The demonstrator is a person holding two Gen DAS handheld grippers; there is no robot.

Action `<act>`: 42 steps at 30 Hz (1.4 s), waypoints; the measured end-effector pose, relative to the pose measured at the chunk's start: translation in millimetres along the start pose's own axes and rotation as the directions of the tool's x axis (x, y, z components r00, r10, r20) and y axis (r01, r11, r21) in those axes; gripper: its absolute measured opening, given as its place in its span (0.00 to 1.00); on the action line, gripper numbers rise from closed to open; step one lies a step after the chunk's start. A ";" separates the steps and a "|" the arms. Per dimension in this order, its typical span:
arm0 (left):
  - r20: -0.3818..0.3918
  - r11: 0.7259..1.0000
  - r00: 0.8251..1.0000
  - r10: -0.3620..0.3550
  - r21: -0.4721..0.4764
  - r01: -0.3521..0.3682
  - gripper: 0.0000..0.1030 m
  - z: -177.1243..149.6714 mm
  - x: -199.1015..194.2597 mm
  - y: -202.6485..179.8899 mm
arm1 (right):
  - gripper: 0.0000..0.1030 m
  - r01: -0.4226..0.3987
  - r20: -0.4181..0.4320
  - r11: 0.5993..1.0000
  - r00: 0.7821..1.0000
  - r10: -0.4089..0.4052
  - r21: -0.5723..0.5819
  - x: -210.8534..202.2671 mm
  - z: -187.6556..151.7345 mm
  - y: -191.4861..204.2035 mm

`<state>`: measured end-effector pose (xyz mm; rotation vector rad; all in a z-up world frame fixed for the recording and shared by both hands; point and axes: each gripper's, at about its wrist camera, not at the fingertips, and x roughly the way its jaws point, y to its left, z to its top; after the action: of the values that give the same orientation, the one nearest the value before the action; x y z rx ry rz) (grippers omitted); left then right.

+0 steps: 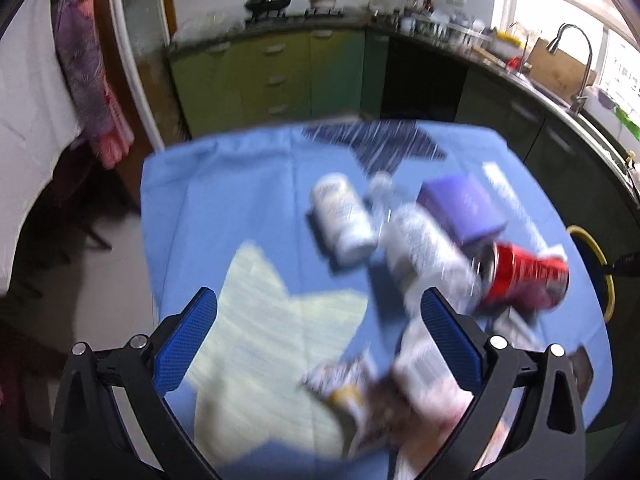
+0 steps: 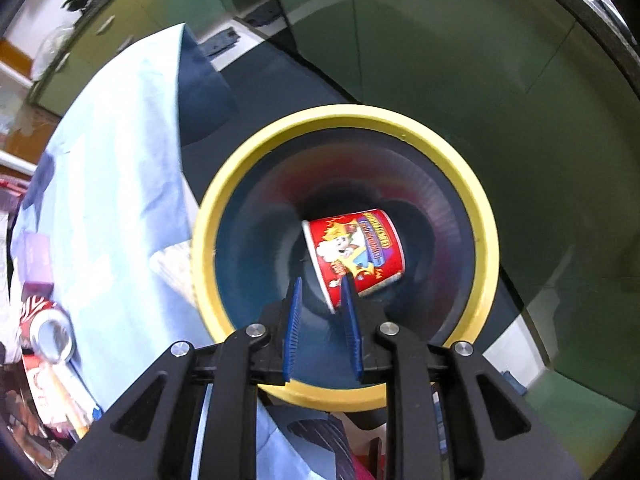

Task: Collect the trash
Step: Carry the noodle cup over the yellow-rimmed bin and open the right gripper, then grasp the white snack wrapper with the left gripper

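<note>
My left gripper (image 1: 318, 300) is open and empty above a blue-clothed table (image 1: 240, 184). Trash lies there, blurred: a white can (image 1: 342, 216), a clear plastic bottle (image 1: 424, 248), a crushed red can (image 1: 528, 276), a purple box (image 1: 460, 204) and crumpled wrappers (image 1: 360, 392). My right gripper (image 2: 320, 292) hangs over a yellow-rimmed dark bin (image 2: 476, 204) beside the table. Its fingers stand a little apart and hold nothing. A red paper cup (image 2: 356, 256) lies on its side inside the bin, below the fingertips. The bin's rim also shows in the left wrist view (image 1: 596, 248).
A pale yellow star-shaped mat (image 1: 272, 332) lies on the cloth under my left gripper. Green kitchen cabinets (image 1: 272, 72) and a sink with a tap (image 1: 576, 64) stand behind the table. The table edge (image 2: 120, 184) with the red can (image 2: 44, 320) lies left of the bin.
</note>
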<state>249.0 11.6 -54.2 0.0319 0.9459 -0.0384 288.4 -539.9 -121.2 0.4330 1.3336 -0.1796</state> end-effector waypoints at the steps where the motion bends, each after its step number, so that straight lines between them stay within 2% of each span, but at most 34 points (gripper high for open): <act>1: -0.020 1.000 1.000 -0.004 -0.014 0.003 0.94 -4.4 0.1 4.2 | 0.20 -0.009 0.000 1.000 1.000 0.009 -0.006 -0.7 -3.1 0.2; 5: -0.099 0.998 0.995 0.001 -0.069 -0.007 0.94 -24.6 2.8 25.4 | 0.20 -0.039 -0.006 0.999 0.999 0.039 -0.026 -0.2 -9.6 -1.5; 9: -0.144 0.998 0.990 -0.009 -0.068 0.000 0.94 -36.5 10.6 27.6 | 0.21 -0.053 -0.008 0.998 0.999 0.053 -0.030 -2.0 -14.3 -5.7; 10: -0.161 0.998 0.987 -0.016 -0.060 0.007 0.93 -38.9 13.5 25.7 | 0.24 -0.055 -0.008 0.998 0.998 0.055 -0.029 -2.8 -14.5 -7.5; 12: -0.198 0.998 0.980 -0.033 -0.052 0.023 0.88 -42.7 21.1 22.1 | 0.26 -0.055 -0.008 0.998 0.998 0.055 -0.027 -2.9 -14.3 -9.6; 14: -0.230 0.997 0.972 -0.057 -0.059 0.045 0.75 -44.4 30.1 18.4 | 0.26 -0.058 -0.008 0.998 0.998 0.058 -0.025 -3.1 -15.8 -11.5; 22: -0.287 0.986 0.946 -0.151 -0.109 0.125 0.70 -46.4 49.4 7.0 | 0.26 -0.060 -0.027 0.998 0.998 0.060 -0.026 5.9 -16.5 -15.3; 25: -0.297 0.985 0.942 -0.159 -0.107 0.133 0.59 -46.3 54.5 4.4 | 0.26 -0.063 -0.034 0.998 0.997 0.062 -0.027 10.7 -16.1 -14.8; 27: -0.311 0.979 0.930 -0.194 -0.116 0.165 0.48 -47.1 57.5 3.5 | 0.26 -0.066 -0.039 0.997 0.997 0.065 -0.028 13.8 -16.0 -14.3; 29: -0.318 0.976 0.924 -0.213 -0.116 0.185 0.32 -46.7 57.4 2.7 | 0.26 -0.068 -0.042 0.997 0.997 0.066 -0.029 15.7 -16.3 -13.7; 31: -0.311 0.978 0.927 -0.207 -0.099 0.185 0.26 -46.5 53.5 1.4 | 0.26 -0.068 -0.041 0.997 0.997 0.067 -0.031 16.4 -16.3 -13.7; 32: -0.305 0.979 0.930 -0.204 -0.090 0.185 0.18 -46.3 50.8 0.4 | 0.26 -0.069 -0.040 0.997 0.997 0.067 -0.032 16.3 -16.0 -13.5; 35: -0.283 0.978 0.937 -0.206 -0.077 0.192 0.18 -44.9 39.0 2.7 | 0.26 -0.071 -0.035 0.997 0.997 0.070 -0.034 14.8 -15.8 -12.7; 42: -0.195 0.989 0.970 -0.148 -0.024 0.146 0.17 -37.4 2.5 9.4 | 0.26 -0.077 -0.027 0.996 0.997 0.076 -0.043 10.3 -19.4 -11.1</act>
<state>220.6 22.6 -78.0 -0.0439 1.1452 -0.1705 269.3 -540.9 -136.7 0.4494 1.3408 -0.0809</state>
